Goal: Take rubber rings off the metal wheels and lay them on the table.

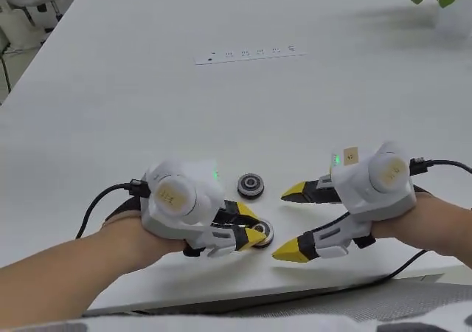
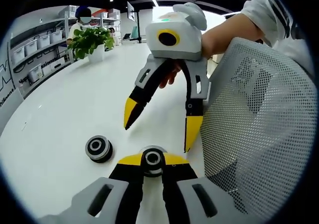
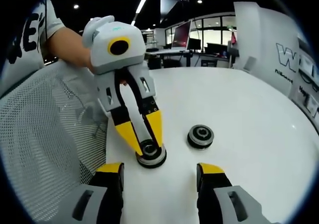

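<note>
Your left gripper [image 1: 253, 227] clamped on wheel [image 1: 264, 233] near front edge of table [image 1: 147, 88], yellow tips pinching its sides. Your right gripper [image 1: 282, 224] jaws wide apart, holding nothing, tips pointing at that wheel from just beside it. Second wheel [image 1: 251, 185] lies flat just behind, apart from both grippers, dark ring around its rim

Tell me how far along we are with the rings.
Nothing done yet: no loose ring lies on the table. In hand: left claw shut on the near wheel, right claw open beside it. Left: strip that wheel, then the second wheel behind it.
</note>
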A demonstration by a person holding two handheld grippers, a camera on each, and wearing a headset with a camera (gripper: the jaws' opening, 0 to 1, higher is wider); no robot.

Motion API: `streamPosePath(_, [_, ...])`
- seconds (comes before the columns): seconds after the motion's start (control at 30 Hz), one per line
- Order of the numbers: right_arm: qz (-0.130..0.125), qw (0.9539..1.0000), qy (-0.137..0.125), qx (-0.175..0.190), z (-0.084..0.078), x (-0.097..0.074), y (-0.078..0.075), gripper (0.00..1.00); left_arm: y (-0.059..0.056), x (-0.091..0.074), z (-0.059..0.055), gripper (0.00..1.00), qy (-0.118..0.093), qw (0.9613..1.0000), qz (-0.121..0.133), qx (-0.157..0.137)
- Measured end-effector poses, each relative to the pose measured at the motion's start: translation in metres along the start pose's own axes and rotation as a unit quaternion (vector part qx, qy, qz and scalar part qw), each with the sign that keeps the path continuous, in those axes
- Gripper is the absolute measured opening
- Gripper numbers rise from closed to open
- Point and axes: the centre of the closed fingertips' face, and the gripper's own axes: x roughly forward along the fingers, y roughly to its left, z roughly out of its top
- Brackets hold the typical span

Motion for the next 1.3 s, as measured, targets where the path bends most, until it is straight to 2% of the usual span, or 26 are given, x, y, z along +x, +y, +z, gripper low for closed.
streamPosePath(0.27, [0.017,0.9993,0.009,-0.030,0.003,0.010,0.004,0.49,0.000,0.000,0.001,0.09,-0.001,1.0000,0.007,-0.004])
streamPosePath(0.43, [0.032,0.9989,0.009,-0.032,0.005,0.016,0.010,0.45,0.001,0.000,0.000,0.09,-0.003,0.9999,0.010,-0.005])
streamPosePath(0.57, [0.035,0.9984,0.016,-0.041,0.003,0.019,0.011,0.40,0.001,0.000,0.001,0.09,-0.006,0.9999,0.012,-0.006])
streamPosePath(0.73, [0.035,0.9988,0.014,-0.031,0.001,0.022,0.009,0.33,0.001,0.000,0.001,0.09,-0.007,0.9998,0.015,-0.008])
streamPosePath(0.8, [0.031,0.9993,0.004,-0.022,0.004,0.023,0.007,0.32,0.001,0.000,0.000,0.09,-0.008,0.9998,0.015,-0.008])
streamPosePath(0.97, [0.039,0.9991,0.000,-0.019,0.003,0.022,0.012,0.27,0.002,0.000,0.000,0.09,-0.009,0.9998,0.015,-0.009])
streamPosePath(1.07, [0.037,0.9991,-0.002,-0.022,0.003,0.020,0.013,0.25,0.002,0.000,0.000,0.09,-0.010,0.9998,0.015,-0.009])
streamPosePath(1.3, [0.034,0.9993,-0.012,0.001,0.002,0.016,0.013,0.23,0.002,0.000,0.000,0.09,-0.011,0.9998,0.016,-0.011])
